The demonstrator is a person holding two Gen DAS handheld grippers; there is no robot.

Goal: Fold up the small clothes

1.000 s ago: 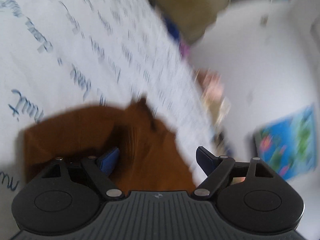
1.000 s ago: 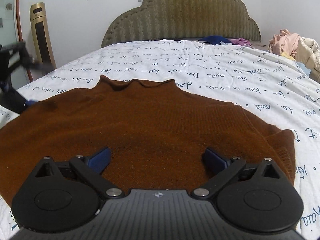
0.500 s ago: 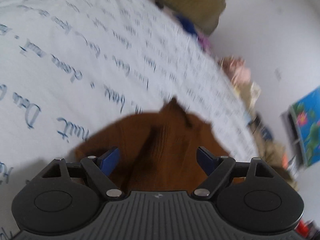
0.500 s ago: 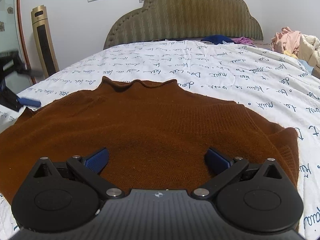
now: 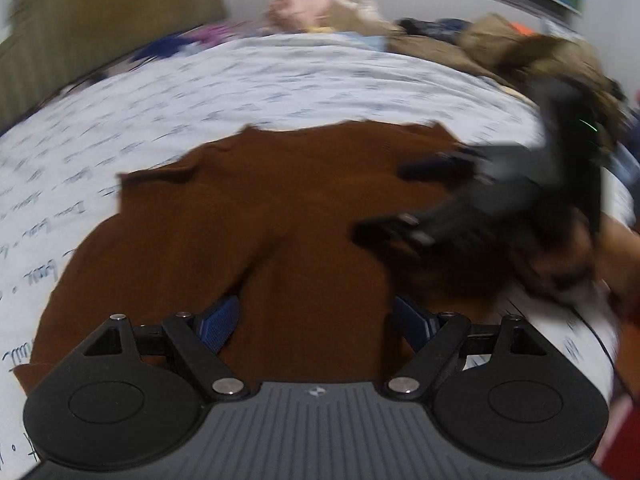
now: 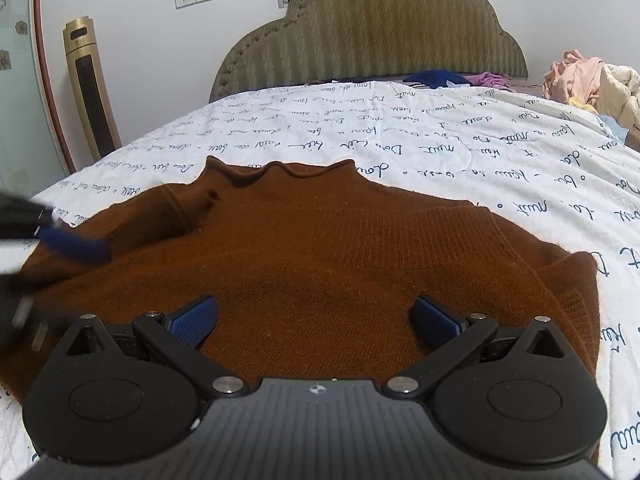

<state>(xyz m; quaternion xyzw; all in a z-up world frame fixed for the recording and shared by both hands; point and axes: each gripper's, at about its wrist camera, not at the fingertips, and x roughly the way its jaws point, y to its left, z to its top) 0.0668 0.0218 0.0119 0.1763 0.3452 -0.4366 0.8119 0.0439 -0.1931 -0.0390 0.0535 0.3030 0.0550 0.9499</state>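
A brown knit sweater (image 6: 340, 248) lies flat on the bed, collar toward the headboard; its left sleeve is folded in over the body (image 6: 160, 216). It also fills the middle of the left wrist view (image 5: 280, 220). My right gripper (image 6: 316, 316) is open and empty, low over the sweater's hem. My left gripper (image 5: 316, 316) is open and empty over the sweater's left part; in the right wrist view it shows blurred at the left edge (image 6: 48, 248). The right gripper appears blurred in the left wrist view (image 5: 472, 204).
The bed has a white sheet with blue handwriting (image 6: 460, 136) and an olive padded headboard (image 6: 372, 40). Piles of clothes (image 6: 592, 80) lie at the bed's right side. A gold tower fan (image 6: 90, 88) stands by the wall at left.
My left gripper has swung round from the sweater's left edge to face across the sweater, and the left sleeve now lies folded over the body. The right gripper has barely moved.
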